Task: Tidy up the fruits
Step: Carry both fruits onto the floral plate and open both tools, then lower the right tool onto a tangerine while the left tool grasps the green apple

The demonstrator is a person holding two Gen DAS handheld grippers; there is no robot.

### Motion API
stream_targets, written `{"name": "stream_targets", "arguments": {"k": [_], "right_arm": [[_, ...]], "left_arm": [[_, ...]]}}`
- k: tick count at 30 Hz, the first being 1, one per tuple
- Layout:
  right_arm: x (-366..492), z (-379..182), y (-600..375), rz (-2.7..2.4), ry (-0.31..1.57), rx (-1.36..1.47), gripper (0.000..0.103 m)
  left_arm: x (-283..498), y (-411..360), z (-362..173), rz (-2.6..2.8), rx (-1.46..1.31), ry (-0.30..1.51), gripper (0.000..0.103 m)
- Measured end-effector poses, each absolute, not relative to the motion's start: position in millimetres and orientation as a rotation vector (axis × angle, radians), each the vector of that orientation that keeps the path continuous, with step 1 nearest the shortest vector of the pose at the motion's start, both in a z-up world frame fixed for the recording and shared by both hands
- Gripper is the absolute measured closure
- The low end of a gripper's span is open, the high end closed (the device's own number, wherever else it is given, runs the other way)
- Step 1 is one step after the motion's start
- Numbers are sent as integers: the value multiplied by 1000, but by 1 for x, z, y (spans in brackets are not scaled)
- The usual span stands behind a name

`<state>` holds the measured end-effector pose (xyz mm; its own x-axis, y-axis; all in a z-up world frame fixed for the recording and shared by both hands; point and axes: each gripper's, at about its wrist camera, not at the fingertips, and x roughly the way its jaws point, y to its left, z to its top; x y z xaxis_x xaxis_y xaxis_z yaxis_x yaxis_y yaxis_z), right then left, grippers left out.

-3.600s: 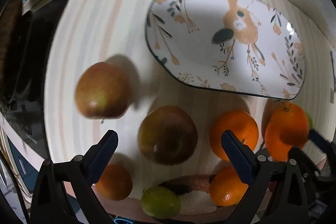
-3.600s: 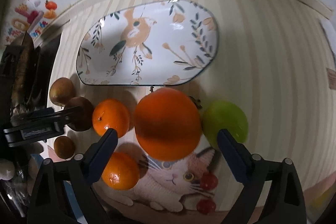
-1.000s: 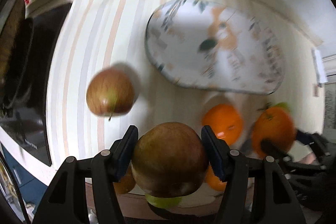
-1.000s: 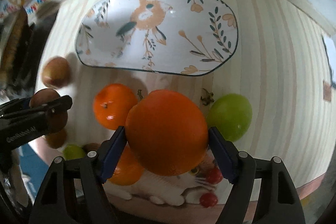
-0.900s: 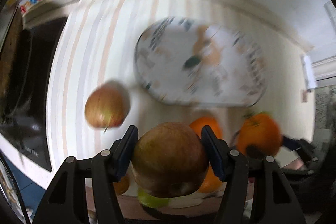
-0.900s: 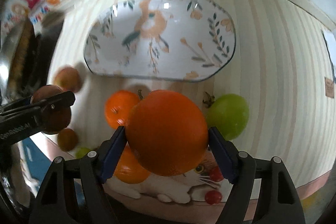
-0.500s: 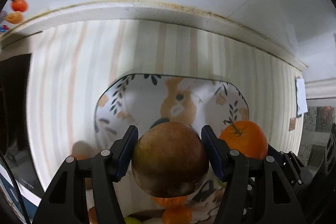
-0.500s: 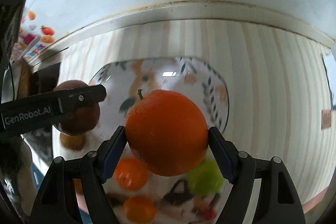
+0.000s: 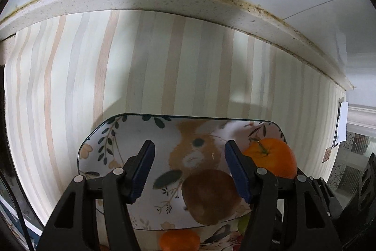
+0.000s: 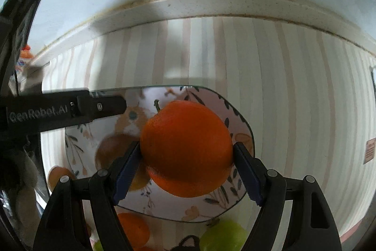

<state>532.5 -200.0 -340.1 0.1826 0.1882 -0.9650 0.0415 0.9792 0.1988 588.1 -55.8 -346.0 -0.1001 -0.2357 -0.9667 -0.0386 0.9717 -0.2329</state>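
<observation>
Releasing done on left side: left gripper (image 9: 189, 169) w/ jaws spread wide, nothing between them; 0.5 s ago same jaws were clamped on the brown apple (image 9: 210, 195), now sitting on the plate (image 9: 98, 140) near its front edge, right of centre, blurred so maybe not fully settled. Means 1st fruit delivered, left free to go back for another

Right gripper (image 10: 186, 161) clamped tight on big orange (image 10: 186, 148), stem up, held above plate's right half, not yet put down. Same grip as 1 s ago, but then low over the mat among the other fruit, now carried over plate. Judging next: lower orange beside apple, then open. Risk: orange dropped onto or against apple, rolling toward rim

Left on counter, near side of plate: small orange (image 10: 132, 227) + green fruit (image 10: 223, 235) in right view, another small orange (image 9: 179, 240) at bottom of left view. Striped counter (image 9: 141, 62) beyond plate, wall ledge at far end. Task approx early-mid, several pieces to go
</observation>
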Motion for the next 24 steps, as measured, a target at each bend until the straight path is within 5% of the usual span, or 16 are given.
{"name": "stream_targets", "arguments": {"k": [7,10,14,24], "right_arm": [[540,-347,-207,117,1440,242,20],[533,-339,-210,120,1430,250,6],[523,-324,-209,97,1403,213,6],[476,-284,-197,43,1357,142,5]], "left_arm": [[578,-44,-329,-125,-178,1614,43],[568,-38,-314,-91,-136,1563,41],[549,-30,-298,-66,-78,1518,14],[485,-12,-257,-70,-55,1412,13]]}}
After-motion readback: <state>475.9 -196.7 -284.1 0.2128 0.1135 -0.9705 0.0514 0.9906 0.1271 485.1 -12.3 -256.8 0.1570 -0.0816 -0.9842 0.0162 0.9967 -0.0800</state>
